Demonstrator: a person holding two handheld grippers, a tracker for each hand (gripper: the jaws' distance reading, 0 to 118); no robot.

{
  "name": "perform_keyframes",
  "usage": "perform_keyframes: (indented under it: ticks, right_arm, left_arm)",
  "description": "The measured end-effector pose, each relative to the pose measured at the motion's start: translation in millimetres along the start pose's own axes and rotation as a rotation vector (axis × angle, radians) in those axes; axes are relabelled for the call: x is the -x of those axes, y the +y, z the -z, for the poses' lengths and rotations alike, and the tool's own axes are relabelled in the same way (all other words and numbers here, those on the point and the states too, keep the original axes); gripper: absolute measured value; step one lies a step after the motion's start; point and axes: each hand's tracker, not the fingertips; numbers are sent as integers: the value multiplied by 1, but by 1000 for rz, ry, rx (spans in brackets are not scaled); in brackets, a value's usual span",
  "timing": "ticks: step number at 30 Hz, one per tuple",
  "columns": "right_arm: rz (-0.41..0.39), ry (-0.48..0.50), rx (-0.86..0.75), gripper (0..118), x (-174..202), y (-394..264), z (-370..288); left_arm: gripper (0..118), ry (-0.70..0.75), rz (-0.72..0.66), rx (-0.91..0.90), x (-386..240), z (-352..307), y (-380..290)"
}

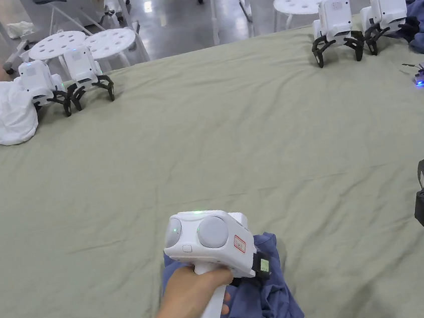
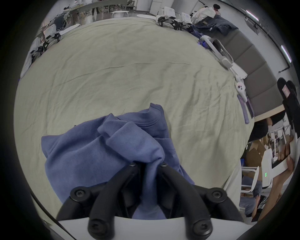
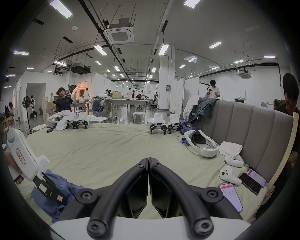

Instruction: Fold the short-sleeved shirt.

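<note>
Near the bed's (image 1: pixel 251 125) front edge, the blue shirt (image 2: pixel 103 155) lies crumpled, a bunched fold pinched in the left tool (image 2: pixel 148 164). Right tool (image 3: pixel 148 160) is pressed together, empty. Soft, light cloth; best gripped at hem or shoulder seams.

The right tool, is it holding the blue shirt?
No, the right tool is closed on nothing, while the blue shirt lies off to its side.
</note>
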Motion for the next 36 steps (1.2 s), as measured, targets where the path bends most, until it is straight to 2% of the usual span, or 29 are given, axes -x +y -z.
perform_keyframes:
  ticks: [1, 2, 3, 4, 5, 6, 12, 15, 17, 19, 23, 24, 27, 36]
  right_arm:
    - [-2, 2, 1, 4, 1, 0, 0]
    - [-4, 4, 2, 4, 2, 1, 0]
    - [-4, 5, 3, 4, 3, 1, 0]
    - [-5, 8, 2, 4, 3, 1, 0]
    - [-6, 10, 3, 4, 4, 1, 0]
    - [-7, 10, 4, 4, 4, 1, 1]
    - [-10, 9, -4, 4, 5, 5, 0]
    - [-8, 8, -8, 4, 4, 7, -1]
    - [-8, 9, -11, 4, 5, 7, -1]
    - [-10, 9, -11, 4, 5, 8, -2]
    - [-15, 14, -12, 4, 7, 8, -3]
    - [-15, 16, -11, 4, 7, 8, -3]
    - [-16, 15, -11, 4, 7, 8, -3]
    - [-11, 12, -9, 4, 6, 7, -3]
  left_arm:
    - [43, -35, -11, -8, -1, -1, 0]
    - [55, -77, -14, -8, -1, -2, -1]
    - [76, -99, -17, -15, -3, -4, -2]
    - [89, -94, -20, -25, -5, -7, -3]
    - [100, -90, -17, -35, -10, -12, -4]
    - [106, -95, -8, -59, -12, -17, -5]
    - [105, -141, -7, -197, -6, -60, -12]
    - [104, -61, 12, -291, 4, -79, -19]
    - [97, 14, 16, -360, 12, -87, -26]
    - [79, 71, -11, -416, 23, -89, -33]
    - [38, 85, -48, -454, 40, -84, -46]
    - [24, 85, -52, -457, 42, -80, -50]
    - [0, 67, -89, -454, 50, -68, -57]
    - [0, 66, -64, -467, 33, -28, -71]
